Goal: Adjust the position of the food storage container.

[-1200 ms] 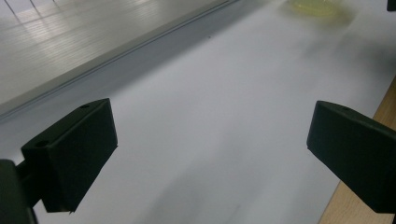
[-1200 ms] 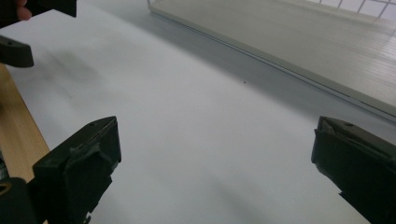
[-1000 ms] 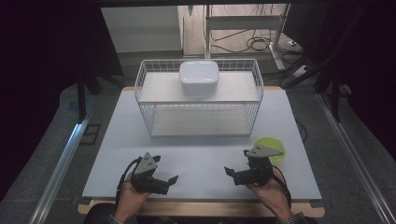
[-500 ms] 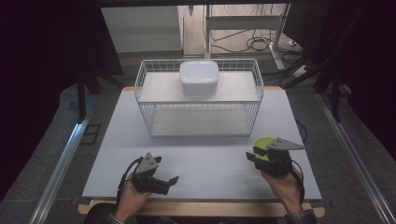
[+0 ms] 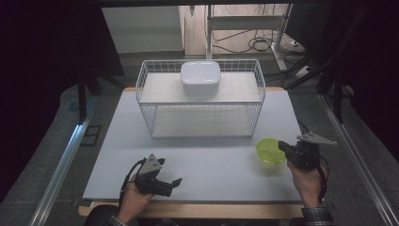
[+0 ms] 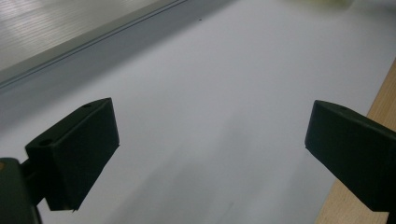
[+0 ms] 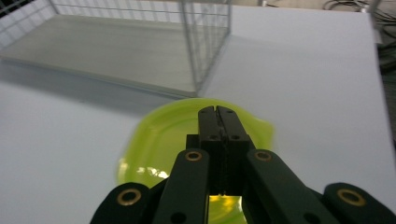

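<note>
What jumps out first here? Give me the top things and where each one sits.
The bright yellow-green bowl stands out near the right edge of the pale table, with the right tongs shut on its rim. Behind it a white wire rack spans the middle of the table, with a white lidded box on its top shelf. The left tongs rest open near the front edge.

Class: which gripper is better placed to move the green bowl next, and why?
The right gripper: its jaws are shut on the green bowl's rim. The left gripper sits open, far across the table.
</note>
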Action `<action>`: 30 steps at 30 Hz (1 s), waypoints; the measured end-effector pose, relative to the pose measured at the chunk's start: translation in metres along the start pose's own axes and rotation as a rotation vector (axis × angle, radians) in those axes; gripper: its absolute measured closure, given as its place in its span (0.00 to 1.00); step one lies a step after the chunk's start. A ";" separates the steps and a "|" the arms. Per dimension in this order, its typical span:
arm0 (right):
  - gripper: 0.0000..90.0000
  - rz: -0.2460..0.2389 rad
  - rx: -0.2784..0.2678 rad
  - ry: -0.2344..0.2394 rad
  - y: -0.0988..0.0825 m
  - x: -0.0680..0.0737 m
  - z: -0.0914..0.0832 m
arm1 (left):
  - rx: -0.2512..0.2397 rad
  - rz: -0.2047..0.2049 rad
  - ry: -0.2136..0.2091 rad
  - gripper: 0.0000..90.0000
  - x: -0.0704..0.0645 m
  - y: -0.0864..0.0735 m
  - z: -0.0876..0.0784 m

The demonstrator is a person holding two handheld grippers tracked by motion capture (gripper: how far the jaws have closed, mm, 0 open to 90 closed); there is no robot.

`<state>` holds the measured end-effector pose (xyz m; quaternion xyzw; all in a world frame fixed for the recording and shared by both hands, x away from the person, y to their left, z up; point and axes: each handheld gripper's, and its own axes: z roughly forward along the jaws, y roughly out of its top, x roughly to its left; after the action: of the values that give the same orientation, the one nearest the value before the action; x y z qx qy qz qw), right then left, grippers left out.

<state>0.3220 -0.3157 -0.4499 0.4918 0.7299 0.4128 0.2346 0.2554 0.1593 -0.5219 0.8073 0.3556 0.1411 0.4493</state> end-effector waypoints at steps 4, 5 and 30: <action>1.00 0.003 0.009 -0.042 -0.001 -0.012 0.003 | 0.001 -0.002 0.001 0.03 0.001 0.000 0.000; 1.00 0.001 0.017 -0.057 -0.002 -0.015 0.004 | 0.001 -0.002 0.001 0.03 0.001 0.000 0.000; 0.98 0.009 0.129 -0.061 -0.015 -0.022 0.030 | 0.026 0.014 0.003 0.03 -0.001 0.000 0.005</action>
<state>0.3458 -0.3272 -0.4805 0.5215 0.7452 0.3509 0.2225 0.2573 0.1553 -0.5247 0.8154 0.3526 0.1406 0.4371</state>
